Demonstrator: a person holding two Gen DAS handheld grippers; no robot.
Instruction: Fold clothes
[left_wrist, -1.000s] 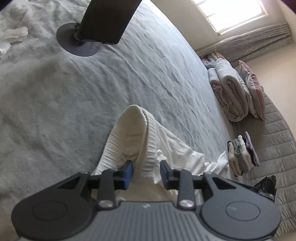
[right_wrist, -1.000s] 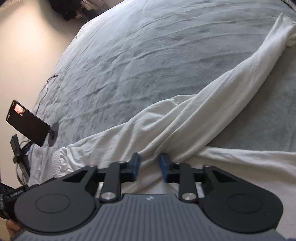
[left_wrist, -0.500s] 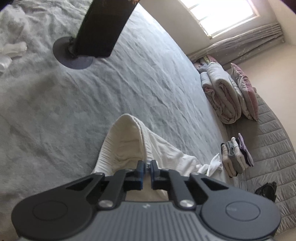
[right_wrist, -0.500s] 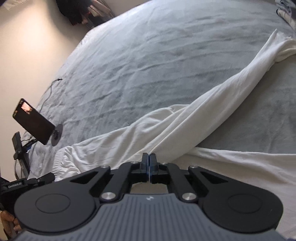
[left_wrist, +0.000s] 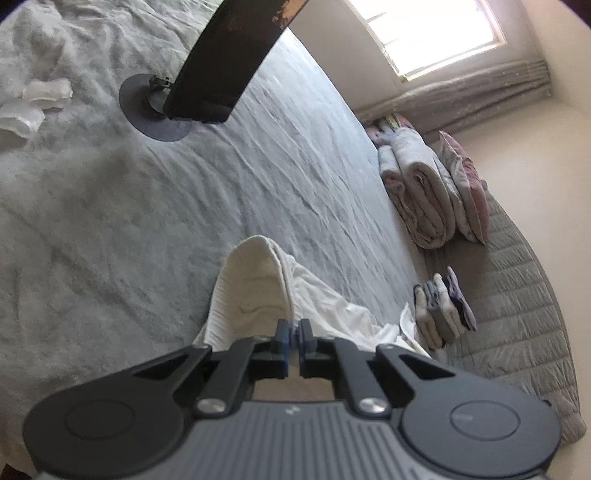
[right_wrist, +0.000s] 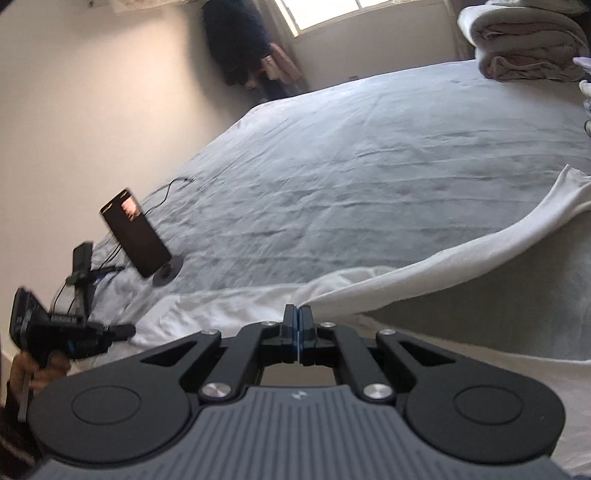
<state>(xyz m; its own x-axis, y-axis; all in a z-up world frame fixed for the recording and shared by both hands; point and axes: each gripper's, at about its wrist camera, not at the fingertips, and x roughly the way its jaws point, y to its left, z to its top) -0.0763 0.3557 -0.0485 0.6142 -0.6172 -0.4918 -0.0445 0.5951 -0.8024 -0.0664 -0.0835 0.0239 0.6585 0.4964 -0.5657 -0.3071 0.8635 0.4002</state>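
A pair of white trousers (left_wrist: 258, 291) lies on the grey bed sheet (left_wrist: 184, 206). My left gripper (left_wrist: 294, 326) is shut on the ribbed waistband, which stands up in a fold ahead of the fingers. In the right wrist view the trousers (right_wrist: 424, 273) stretch from the waistband at the lower left to a leg end at the right edge, lifted off the bed. My right gripper (right_wrist: 297, 314) is shut on the trousers near the crotch. The left gripper also shows in the right wrist view (right_wrist: 122, 331), at the waistband.
A phone on a round stand (left_wrist: 221, 62) stands on the bed to the left, also in the right wrist view (right_wrist: 135, 232). Folded quilts and a pillow (left_wrist: 424, 188) lie at the bed's far end. A small stack of folded clothes (left_wrist: 443, 310) lies near them. White items (left_wrist: 33, 103) lie at far left.
Both grippers closed on the white trousers, the left on the waistband and the right near the crotch. Both have since lifted, pulling the fabric up off the bed.
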